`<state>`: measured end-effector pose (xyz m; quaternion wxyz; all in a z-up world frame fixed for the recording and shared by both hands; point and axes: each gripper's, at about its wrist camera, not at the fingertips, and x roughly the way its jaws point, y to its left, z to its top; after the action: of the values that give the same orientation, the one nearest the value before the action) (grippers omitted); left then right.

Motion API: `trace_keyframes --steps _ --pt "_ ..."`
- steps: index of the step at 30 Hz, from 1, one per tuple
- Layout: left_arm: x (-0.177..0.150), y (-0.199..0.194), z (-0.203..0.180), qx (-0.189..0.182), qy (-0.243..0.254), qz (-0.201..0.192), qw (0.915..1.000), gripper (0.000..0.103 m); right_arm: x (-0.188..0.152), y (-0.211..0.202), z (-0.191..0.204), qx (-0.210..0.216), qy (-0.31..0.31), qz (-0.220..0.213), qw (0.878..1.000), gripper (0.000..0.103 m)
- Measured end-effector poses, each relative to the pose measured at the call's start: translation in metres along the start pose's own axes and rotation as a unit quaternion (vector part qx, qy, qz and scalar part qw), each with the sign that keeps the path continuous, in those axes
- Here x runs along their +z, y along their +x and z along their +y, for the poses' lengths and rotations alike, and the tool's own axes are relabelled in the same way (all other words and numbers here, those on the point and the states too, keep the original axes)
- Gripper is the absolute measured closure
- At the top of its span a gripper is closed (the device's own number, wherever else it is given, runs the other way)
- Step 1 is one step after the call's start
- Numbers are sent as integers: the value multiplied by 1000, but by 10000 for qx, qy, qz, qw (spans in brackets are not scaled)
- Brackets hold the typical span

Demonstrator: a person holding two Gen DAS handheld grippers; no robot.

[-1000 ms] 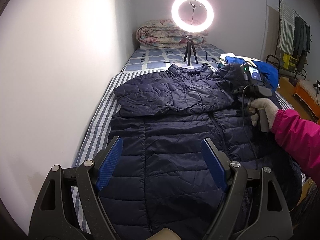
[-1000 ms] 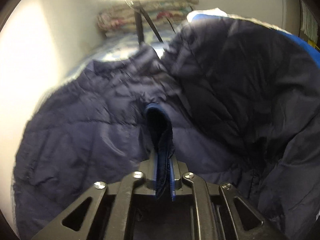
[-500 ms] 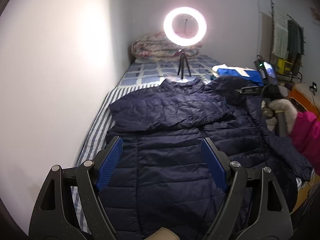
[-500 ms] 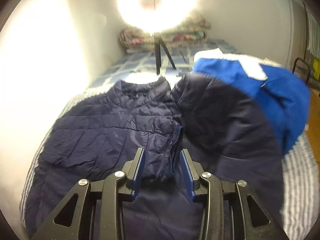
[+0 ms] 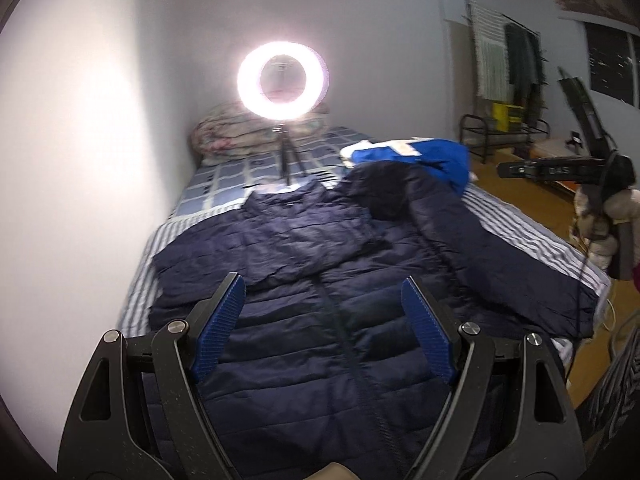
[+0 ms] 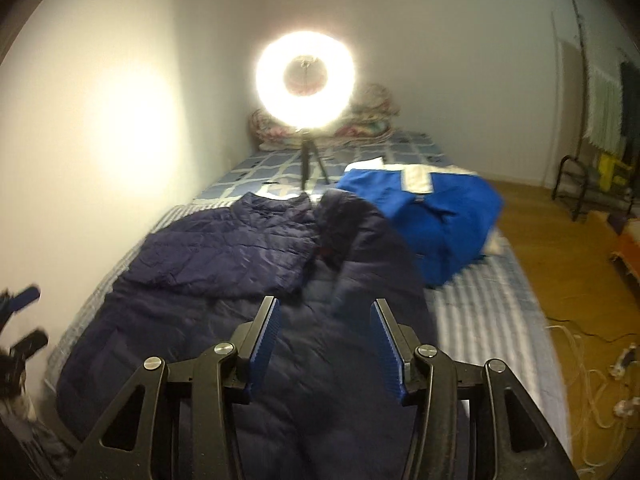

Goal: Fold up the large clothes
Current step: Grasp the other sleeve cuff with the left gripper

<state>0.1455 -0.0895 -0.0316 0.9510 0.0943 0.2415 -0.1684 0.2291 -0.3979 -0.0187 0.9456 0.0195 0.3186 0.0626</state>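
- The dark navy quilted puffer jacket (image 5: 340, 320) lies front-up on the bed with the striped and checked cover (image 6: 480, 320), collar toward the glowing ring light on its small tripod (image 5: 282, 80), hem toward the cameras.
- One sleeve is laid across the jacket's chest on the wall side; the other sleeve (image 5: 480, 248) runs loose along the jacket's open-room side, toward the bed edge.
- The left gripper (image 5: 322, 326) hovers above the jacket's lower front, blue pads wide apart, nothing between them.
- The right gripper (image 6: 325, 342) hangs above that loose sleeve; its jaws are opening and no cloth is between the pads, only jacket below them.
- In the left wrist view the right gripper sits out beyond the jacket's room-side edge, held in a gloved hand (image 5: 600, 220).
- A folded bright blue garment with white trim (image 6: 432, 220) rests just beyond the jacket's shoulder, touching or nearly so (hard to tell).
- Risks, as I judge them:
  - The slick shell could slide, so the loose sleeve may slip off the bed edge before it is folded in.
  - A pinch that takes only the top layer would drag the filling and wrinkle the fold.
  - Pulling the shoulder could snag the blue garment or nudge the tripod.
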Motion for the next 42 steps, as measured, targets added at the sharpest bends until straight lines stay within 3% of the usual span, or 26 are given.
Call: trace_keyframes --steps 7,10,13,16,18,22,26,31,36,42 --pt "2 9 -66 -925 203 124 9954 20 -53 -60 -42 -508 -29 133 9986 53" --pt "1 14 -108 -1406 335 265 9891 21 -67 -74 -62 -765 113 174 9969 53" --pt "-2 21 -149 -1893 467 468 9797 31 -78 -89 -89 -965 437 137 9943 53" --pt "-6 33 -197 -2434 637 727 9651 31 -90 -101 -117 -1200 779 82 9897 53" --pt "-11 44 -234 -2865 817 1007 9493 31 -97 -107 -129 -1316 890 66 9873 53" --pt "-26 62 -297 -3310 1208 1417 9251 31 -110 -115 -142 -1464 902 101 9851 52" --pt "-41 77 -350 -3458 1549 1651 9106 31 -117 -120 -150 -1535 891 80 9841 47" --pt "-53 92 -385 -3559 1897 1833 8965 31 -127 -134 -177 -1546 1413 -29 9778 47" --pt "-62 108 -408 -3472 2093 1900 8941 31 -132 -144 -193 -1536 1766 -121 9722 47" --pt "-73 125 -421 -3242 2227 1988 8976 31 -132 -145 -198 -1497 1882 -130 9706 47"
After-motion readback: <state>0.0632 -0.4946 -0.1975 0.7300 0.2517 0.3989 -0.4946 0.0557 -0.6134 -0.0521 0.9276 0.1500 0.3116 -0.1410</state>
